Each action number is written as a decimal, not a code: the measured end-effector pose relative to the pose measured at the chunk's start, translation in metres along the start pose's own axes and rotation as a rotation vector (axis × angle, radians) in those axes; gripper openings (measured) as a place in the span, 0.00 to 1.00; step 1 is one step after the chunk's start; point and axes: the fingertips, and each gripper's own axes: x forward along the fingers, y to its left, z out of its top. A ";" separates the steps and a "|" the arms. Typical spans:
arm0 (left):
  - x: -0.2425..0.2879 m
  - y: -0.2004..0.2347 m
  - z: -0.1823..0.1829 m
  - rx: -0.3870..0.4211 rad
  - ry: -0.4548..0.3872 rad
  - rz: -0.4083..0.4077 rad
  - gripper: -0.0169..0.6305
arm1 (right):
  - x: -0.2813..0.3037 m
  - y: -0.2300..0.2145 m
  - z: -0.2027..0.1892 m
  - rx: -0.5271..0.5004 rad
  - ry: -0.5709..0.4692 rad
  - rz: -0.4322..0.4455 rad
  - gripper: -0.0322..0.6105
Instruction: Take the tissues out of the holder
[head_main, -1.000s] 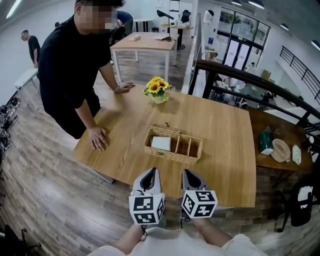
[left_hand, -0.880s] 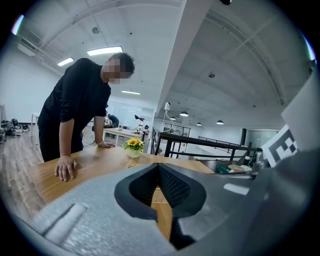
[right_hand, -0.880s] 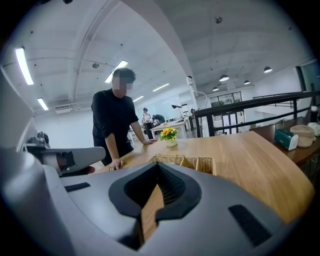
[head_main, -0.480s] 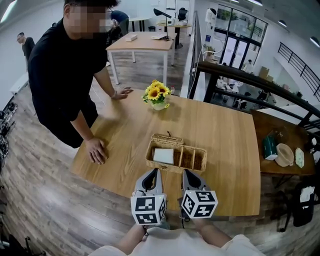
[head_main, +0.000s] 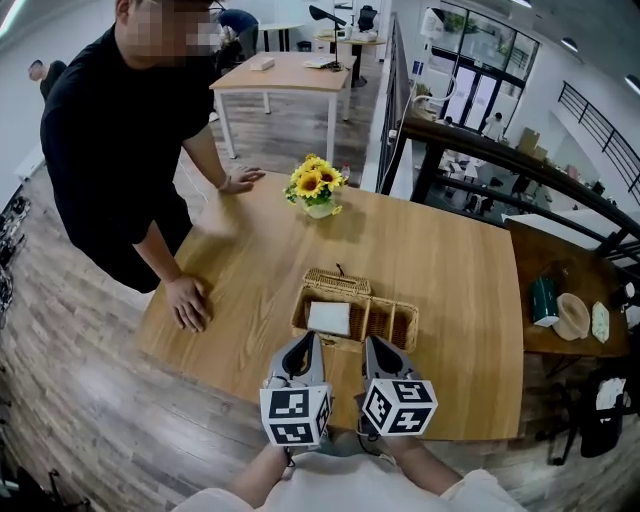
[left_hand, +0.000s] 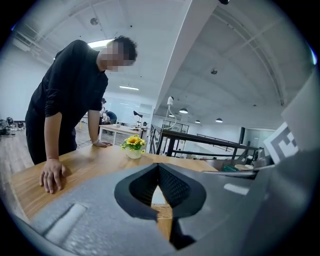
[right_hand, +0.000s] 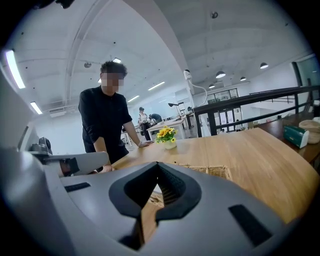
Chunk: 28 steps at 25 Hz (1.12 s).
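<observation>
Left tongs and right tongs closed, empty, tissues in holder clear only in head view

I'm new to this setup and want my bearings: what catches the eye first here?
A person in black leans on the left side of the wooden table, with sunflowers at its far edge. Mid-table sits a wicker holder with white tissues in its left compartment; the left gripper and right gripper point at it from the near edge, both shut.

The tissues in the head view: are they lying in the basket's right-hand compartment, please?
No, the white tissues lie in the left compartment of the basket.
</observation>
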 end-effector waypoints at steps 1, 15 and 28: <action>0.002 0.001 0.000 -0.005 0.002 0.006 0.02 | 0.001 -0.001 0.001 0.000 0.004 0.002 0.06; 0.012 0.011 -0.012 -0.057 0.035 0.104 0.02 | 0.037 -0.004 -0.010 -0.034 0.133 0.172 0.06; 0.007 0.025 -0.021 -0.080 0.044 0.178 0.02 | 0.098 0.010 -0.027 -0.445 0.341 0.424 0.24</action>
